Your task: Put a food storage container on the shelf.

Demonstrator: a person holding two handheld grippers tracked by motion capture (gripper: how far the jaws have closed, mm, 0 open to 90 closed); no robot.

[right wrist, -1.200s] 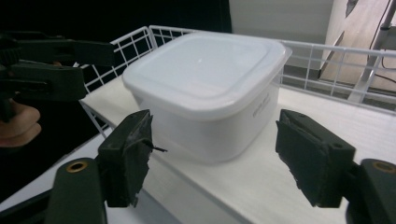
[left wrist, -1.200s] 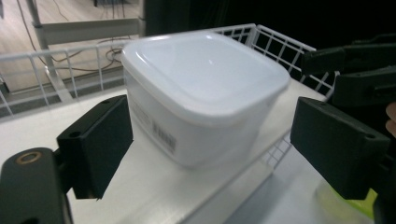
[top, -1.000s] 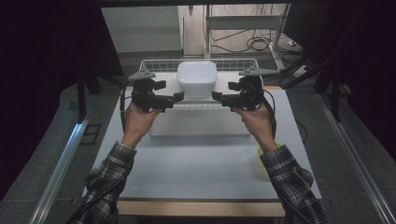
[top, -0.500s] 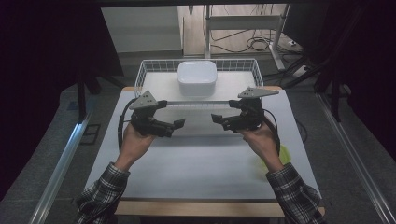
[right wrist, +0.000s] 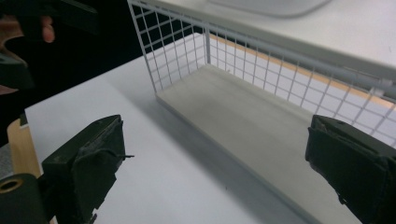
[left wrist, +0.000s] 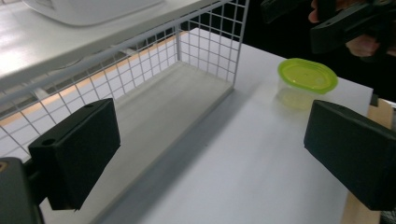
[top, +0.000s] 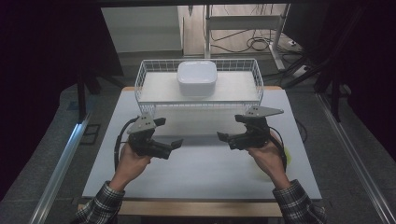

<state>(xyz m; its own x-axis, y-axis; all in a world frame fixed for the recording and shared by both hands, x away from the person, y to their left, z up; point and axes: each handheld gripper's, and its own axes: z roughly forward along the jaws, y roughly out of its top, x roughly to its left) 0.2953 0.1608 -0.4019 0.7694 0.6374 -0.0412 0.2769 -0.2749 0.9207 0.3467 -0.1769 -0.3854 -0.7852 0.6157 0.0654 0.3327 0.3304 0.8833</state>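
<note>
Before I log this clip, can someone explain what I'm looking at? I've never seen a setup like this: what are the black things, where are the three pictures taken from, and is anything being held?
No robot here: a person in plaid sleeves works at a white table, with a two-jaw tool in each hand. The high view looks down from above the person's side, showing the left hand-held gripper and the right hand-held gripper. The other two pictures come from cameras riding on those tools, so the black blocks at their bottom corners are each tool's own jaws. At the far side of the table stands a white wire rack. A white square container rests on its upper shelf. A small tub with a yellow-green lid sits on the table by the person's right hand. Nothing is held: both pairs of jaws stand open with only bare table between them, and the right pair has just been opening.
</note>
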